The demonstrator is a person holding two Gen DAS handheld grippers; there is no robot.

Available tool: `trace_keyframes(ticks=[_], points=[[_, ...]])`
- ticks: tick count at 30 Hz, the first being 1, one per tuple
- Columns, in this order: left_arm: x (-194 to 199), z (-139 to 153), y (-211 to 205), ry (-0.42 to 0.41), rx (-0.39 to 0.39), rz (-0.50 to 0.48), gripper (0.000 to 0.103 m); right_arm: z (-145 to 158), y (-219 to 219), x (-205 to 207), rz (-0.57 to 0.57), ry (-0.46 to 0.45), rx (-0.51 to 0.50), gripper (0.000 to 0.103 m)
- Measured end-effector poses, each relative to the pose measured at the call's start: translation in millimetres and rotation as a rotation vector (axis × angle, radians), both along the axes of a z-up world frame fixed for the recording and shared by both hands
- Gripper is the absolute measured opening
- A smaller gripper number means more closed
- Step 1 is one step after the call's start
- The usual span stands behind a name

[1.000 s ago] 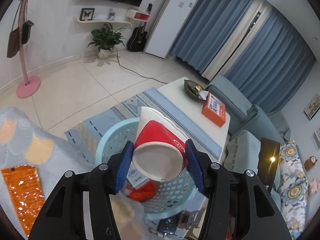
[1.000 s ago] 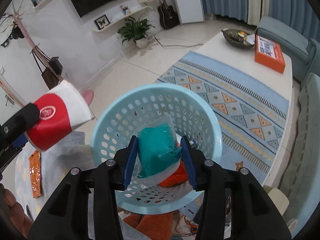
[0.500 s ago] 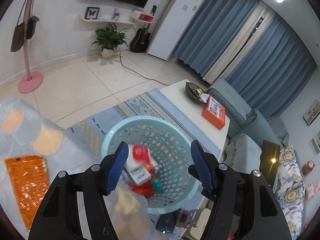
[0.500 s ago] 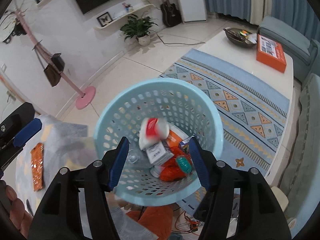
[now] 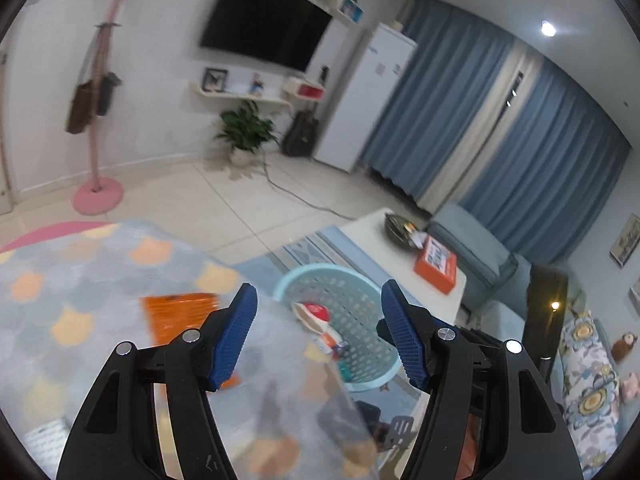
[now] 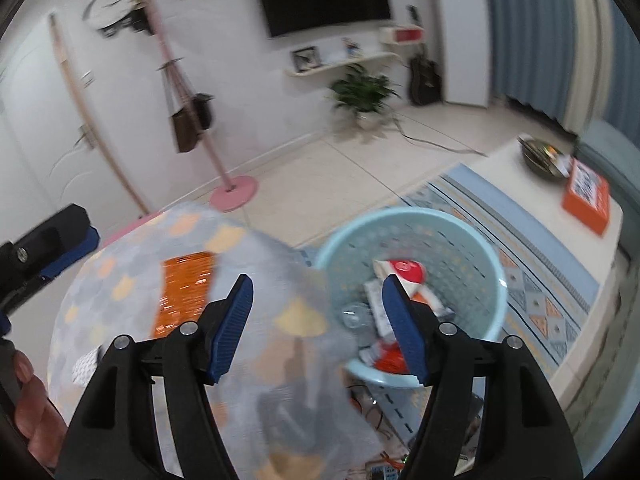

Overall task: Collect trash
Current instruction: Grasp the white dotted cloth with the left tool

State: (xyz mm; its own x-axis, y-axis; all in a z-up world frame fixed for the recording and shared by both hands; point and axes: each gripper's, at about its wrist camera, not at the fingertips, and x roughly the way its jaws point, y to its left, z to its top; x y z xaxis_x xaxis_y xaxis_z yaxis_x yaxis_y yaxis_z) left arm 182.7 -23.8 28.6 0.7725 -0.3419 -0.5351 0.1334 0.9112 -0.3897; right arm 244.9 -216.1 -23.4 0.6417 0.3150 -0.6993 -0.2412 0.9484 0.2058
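A light-blue perforated basket (image 5: 372, 376) (image 6: 500, 292) stands on the floor beside a round table covered with a grey-and-orange patterned cloth (image 5: 80, 280) (image 6: 120, 280). Inside the basket lie a red-and-white paper cup (image 5: 314, 312) (image 6: 404, 270) and other wrappers. An orange foil wrapper (image 5: 176, 316) (image 6: 184, 292) lies flat on the cloth. My left gripper (image 5: 319, 312) is open and empty above the table's edge. My right gripper (image 6: 318, 300) has its jaws opening, with nothing between them. The left gripper (image 6: 48, 240) also shows at the far left of the right wrist view.
A small white scrap (image 6: 84, 364) lies on the cloth near a hand (image 6: 32, 420). Beyond the basket are a patterned rug (image 6: 536, 280) and a white coffee table with an orange box (image 5: 436, 266) and a bowl (image 6: 540, 156). A pink coat stand (image 5: 96, 196) rises further back.
The left gripper let go of the paper cup and the right gripper of a teal packet, both over the basket. Both grippers then rose and drew back over the table.
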Motion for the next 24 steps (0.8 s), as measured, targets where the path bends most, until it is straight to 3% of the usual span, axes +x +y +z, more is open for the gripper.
trace_keyframes(ticks=[8,12,16,19,20,22,24], points=[[-61,4,77,-0.001,0.021,0.173,0.063,2,76,-27,0.155,-0.074,-0.061,0.064],[-85,-7,113,0.033,0.034,0.26,0.063,-5,102,-29,0.197,-0.064,-0.05,0.049],[-103,-28,146,0.09,0.045,0.326,0.063,-18,125,-25,0.24,-0.033,-0.037,0.047],[-113,-52,169,0.159,0.029,0.363,0.064,-32,140,-21,0.244,-0.004,-0.058,0.048],[-116,-59,174,0.18,0.025,0.368,0.07,-36,142,-18,0.246,0.006,-0.06,0.048],[-122,-75,183,0.223,0.01,0.372,0.076,-46,147,-13,0.237,0.026,-0.066,0.059],[-121,-88,186,0.258,0.001,0.367,0.076,-55,149,-8,0.22,0.037,-0.067,0.066]])
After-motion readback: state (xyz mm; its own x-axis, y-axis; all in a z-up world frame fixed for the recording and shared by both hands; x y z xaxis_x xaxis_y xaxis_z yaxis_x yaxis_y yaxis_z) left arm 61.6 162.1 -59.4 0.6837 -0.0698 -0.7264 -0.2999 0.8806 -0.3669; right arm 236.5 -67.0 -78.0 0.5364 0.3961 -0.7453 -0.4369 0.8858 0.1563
